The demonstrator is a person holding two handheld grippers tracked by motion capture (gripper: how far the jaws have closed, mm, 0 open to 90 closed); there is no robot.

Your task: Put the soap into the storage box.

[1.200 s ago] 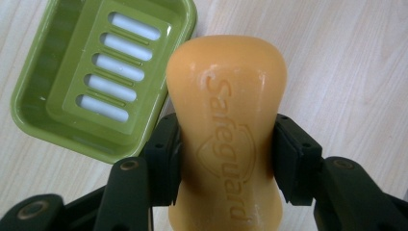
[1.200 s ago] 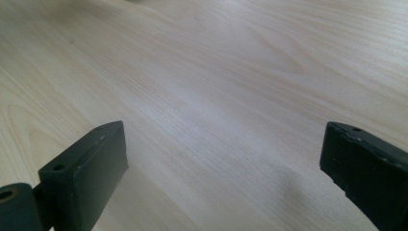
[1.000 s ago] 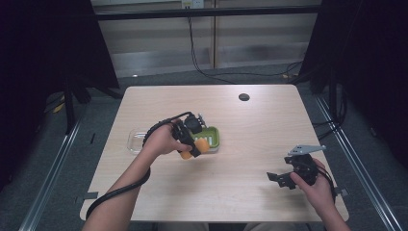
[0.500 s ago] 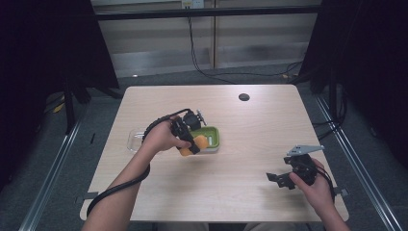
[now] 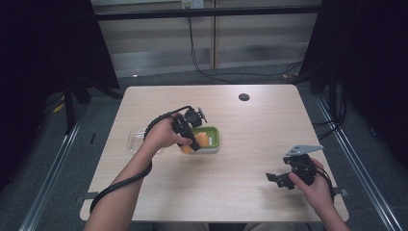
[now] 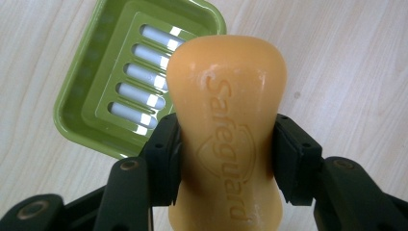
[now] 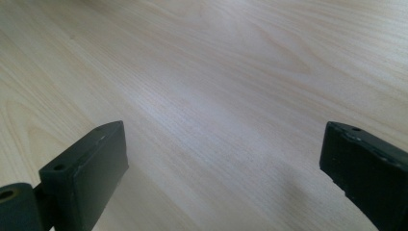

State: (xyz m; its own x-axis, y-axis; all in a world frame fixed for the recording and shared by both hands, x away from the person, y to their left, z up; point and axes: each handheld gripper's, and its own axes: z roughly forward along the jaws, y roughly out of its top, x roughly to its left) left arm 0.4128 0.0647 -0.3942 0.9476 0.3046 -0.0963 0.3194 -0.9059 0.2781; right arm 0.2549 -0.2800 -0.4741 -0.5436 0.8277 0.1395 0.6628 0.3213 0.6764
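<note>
An orange bar of soap (image 6: pixel 226 130) stamped "Safeguard" is pinched at its narrow waist by my left gripper (image 6: pixel 226 159), which is shut on it. The bar hangs just above the near right corner of a green slotted soap dish (image 6: pixel 110 91). In the high view the soap (image 5: pixel 199 141) and left gripper (image 5: pixel 186 136) sit over the green dish (image 5: pixel 214 137) at the table's middle left. My right gripper (image 5: pixel 284 179) rests low near the table's front right, its jaws open over bare wood (image 7: pixel 221 159) with nothing between them.
A clear plastic lid or tray (image 5: pixel 134 140) lies just left of the green dish, partly behind the left hand. A dark round hole (image 5: pixel 244 96) marks the table's far side. Cables trail on the floor behind the table.
The left hand with the soap has shifted slightly over the green dish. The right gripper has stayed where it was.
</note>
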